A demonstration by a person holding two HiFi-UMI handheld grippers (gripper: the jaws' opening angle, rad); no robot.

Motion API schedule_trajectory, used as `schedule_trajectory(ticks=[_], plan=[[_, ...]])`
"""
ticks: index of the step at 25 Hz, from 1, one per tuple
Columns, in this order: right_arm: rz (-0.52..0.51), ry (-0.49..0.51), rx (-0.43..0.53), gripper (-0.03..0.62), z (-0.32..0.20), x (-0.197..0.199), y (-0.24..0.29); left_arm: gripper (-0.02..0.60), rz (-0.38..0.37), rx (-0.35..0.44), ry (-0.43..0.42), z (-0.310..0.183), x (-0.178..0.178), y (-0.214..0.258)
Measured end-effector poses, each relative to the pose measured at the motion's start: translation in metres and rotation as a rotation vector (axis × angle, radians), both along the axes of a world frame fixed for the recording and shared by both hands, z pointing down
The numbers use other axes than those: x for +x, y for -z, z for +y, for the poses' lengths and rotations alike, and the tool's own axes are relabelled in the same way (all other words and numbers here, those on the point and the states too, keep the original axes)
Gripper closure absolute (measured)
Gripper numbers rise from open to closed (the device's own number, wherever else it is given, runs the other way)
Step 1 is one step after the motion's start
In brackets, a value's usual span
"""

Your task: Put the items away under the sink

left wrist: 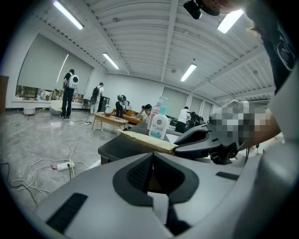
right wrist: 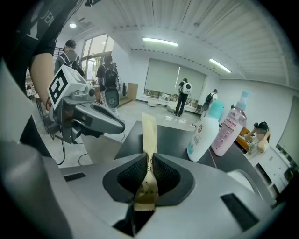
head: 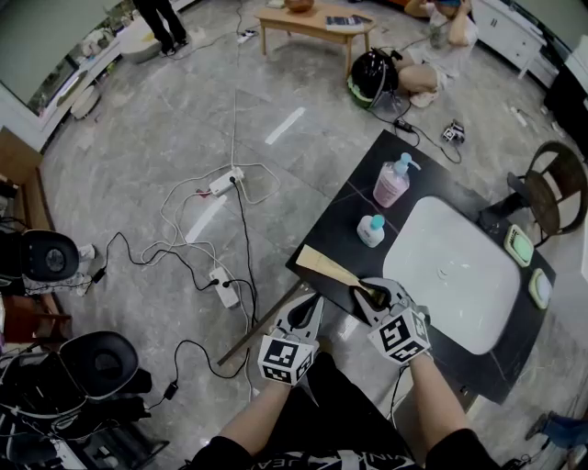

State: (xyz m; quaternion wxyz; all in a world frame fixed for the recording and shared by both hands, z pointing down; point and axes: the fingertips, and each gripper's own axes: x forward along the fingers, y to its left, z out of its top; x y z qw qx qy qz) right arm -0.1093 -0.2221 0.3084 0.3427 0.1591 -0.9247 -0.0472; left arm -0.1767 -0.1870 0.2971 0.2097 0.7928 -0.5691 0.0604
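My right gripper [head: 372, 294] has its jaws clamped on one end of the tan paper packet [right wrist: 149, 140], which stretches out over the dark desk [head: 349, 220] near its corner. My left gripper [head: 308, 307] sits just beside, jaws closed on nothing.

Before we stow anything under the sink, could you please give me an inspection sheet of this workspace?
Surface: black countertop with a white basin set in it.
Job's things: pink pump bottle and white bottle upright beside the basin; tan packet over the counter's corner.
Clutter: two green dishes past the basin.
Grippers: left gripper shut, empty; right gripper shut on the tan packet.
Cables: power strips and loose cords on the floor.
Surroundings: wooden table, chair, people farther off.
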Motion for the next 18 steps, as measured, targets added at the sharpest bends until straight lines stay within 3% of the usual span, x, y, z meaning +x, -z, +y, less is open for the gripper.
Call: schedule_trajectory(ticks=[18], plan=[[-0.071, -0.148, -0.025, 0.543, 0.029, 0.019, 0.015, 0.572, -0.018, -0.016, -0.037, 0.049, -0.004, 0.0]])
